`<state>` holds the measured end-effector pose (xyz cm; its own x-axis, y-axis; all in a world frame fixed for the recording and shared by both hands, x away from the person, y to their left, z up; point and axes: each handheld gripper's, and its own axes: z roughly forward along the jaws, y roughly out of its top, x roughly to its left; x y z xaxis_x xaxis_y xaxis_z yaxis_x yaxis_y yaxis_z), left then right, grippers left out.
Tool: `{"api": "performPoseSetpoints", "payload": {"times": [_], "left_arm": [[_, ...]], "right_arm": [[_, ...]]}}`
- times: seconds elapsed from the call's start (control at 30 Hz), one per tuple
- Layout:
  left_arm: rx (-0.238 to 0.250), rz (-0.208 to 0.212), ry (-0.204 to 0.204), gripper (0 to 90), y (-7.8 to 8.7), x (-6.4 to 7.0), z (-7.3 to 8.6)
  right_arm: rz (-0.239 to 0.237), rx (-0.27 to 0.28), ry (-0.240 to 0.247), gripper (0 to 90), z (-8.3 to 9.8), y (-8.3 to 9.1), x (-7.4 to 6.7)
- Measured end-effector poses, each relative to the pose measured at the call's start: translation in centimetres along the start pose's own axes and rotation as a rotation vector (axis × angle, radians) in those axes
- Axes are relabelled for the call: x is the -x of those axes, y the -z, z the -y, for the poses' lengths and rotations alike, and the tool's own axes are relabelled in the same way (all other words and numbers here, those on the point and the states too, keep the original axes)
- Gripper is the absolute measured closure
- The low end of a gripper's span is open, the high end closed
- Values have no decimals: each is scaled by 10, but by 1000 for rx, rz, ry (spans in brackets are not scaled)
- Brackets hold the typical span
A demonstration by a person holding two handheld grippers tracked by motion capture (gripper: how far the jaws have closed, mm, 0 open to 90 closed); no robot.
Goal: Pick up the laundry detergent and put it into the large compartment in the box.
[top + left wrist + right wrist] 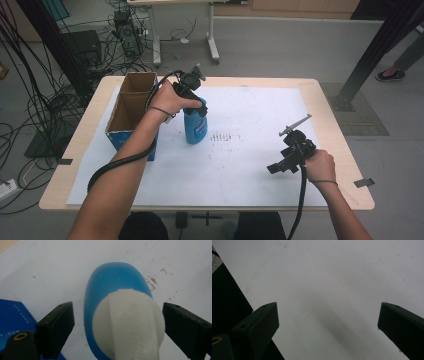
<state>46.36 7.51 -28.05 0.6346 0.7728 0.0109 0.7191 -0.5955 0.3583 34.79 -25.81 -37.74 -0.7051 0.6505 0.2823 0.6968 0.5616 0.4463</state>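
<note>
A blue bottle (195, 129) with a white cap stands upright on the white sheet (250, 170), just right of the box. My left gripper (199, 106) points down over it. In the left gripper view the white cap (130, 322) sits between the jaws of the left gripper (117, 315), above the blue body (112, 275). The left jaw stands clear of the cap and the right one is at its edge, so the gripper is open. My right gripper (274, 167) hovers over the sheet at front right. In its own view the right gripper (328, 315) is open with nothing between its jaws.
An open cardboard box (131, 102) with blue outer walls stands at the table's left, and its corner (12, 317) lies close to the left jaw. Brown specks (225, 136) mark the sheet's middle. Cables and desk legs crowd the floor beyond the wooden table (330, 110).
</note>
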Motion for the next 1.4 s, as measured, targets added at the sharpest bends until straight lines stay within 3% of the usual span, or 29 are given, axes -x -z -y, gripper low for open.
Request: {"api": "performPoseSetpoints", "payload": {"times": [0.7, 1.0, 1.4], "left_arm": [[8, -2, 8, 255, 0, 1, 0], [0, -15, -6, 361, 1, 2, -2], [-2, -25, 8, 372, 1, 3, -2]], "right_arm": [[8, 2, 4, 33, 1, 1, 0], [12, 4, 5, 33, 1, 3, 0], [11, 7, 4, 34, 1, 3, 0]]}}
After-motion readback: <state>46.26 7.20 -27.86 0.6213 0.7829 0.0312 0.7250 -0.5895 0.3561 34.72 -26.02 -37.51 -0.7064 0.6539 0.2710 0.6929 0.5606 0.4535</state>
